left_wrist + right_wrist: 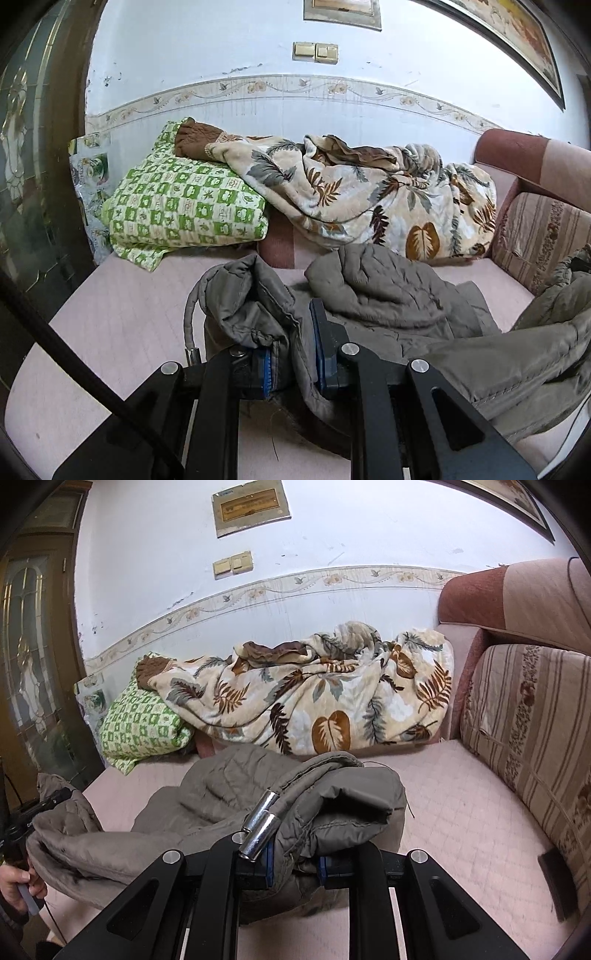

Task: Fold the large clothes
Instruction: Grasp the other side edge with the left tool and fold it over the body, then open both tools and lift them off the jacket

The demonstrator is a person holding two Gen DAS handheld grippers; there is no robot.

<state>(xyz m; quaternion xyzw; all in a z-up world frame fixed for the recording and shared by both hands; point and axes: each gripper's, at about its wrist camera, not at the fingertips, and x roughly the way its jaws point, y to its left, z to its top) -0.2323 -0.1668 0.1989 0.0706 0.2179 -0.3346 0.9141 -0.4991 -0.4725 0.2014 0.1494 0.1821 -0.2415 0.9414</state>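
Grey quilted jacket (391, 295) on pink sofa seat (122, 317), bunched and partly lifted, spanning both views.

Left tongs (293, 354): clamped on a fold of jacket fabric, blue pads (318, 343) pressing cloth from both sides. Hood-like roll of jacket just left of the pads, with a grey drawcord looping down to a metal tip (192, 355). Black cable (74, 354) crossing lower left of that view.

Right tongs (295, 864): closed on another bunch of the same jacket, fabric filling the gap between the pads. Two metal cord ends (260, 823) lying across the left finger, touching each other. Remainder of jacket sagging leftward toward the other tool, where a hand (16, 886) grips a handle at the frame edge.

Behind jacket, against the wall: leaf-print blanket (369, 195), crumpled, resting partly on a green checked pillow (177, 206). Pillow at left end of sofa, blanket apart from jacket by a narrow strip of seat in the right view; in the left view the jacket's far edge sits just beside the blanket's lower hem.

Striped cushion (532, 731) upright at right end of sofa, near but not touching jacket. Switch plate (316, 52) and framed pictures on white wall above. Glazed door (29, 657) at far left.
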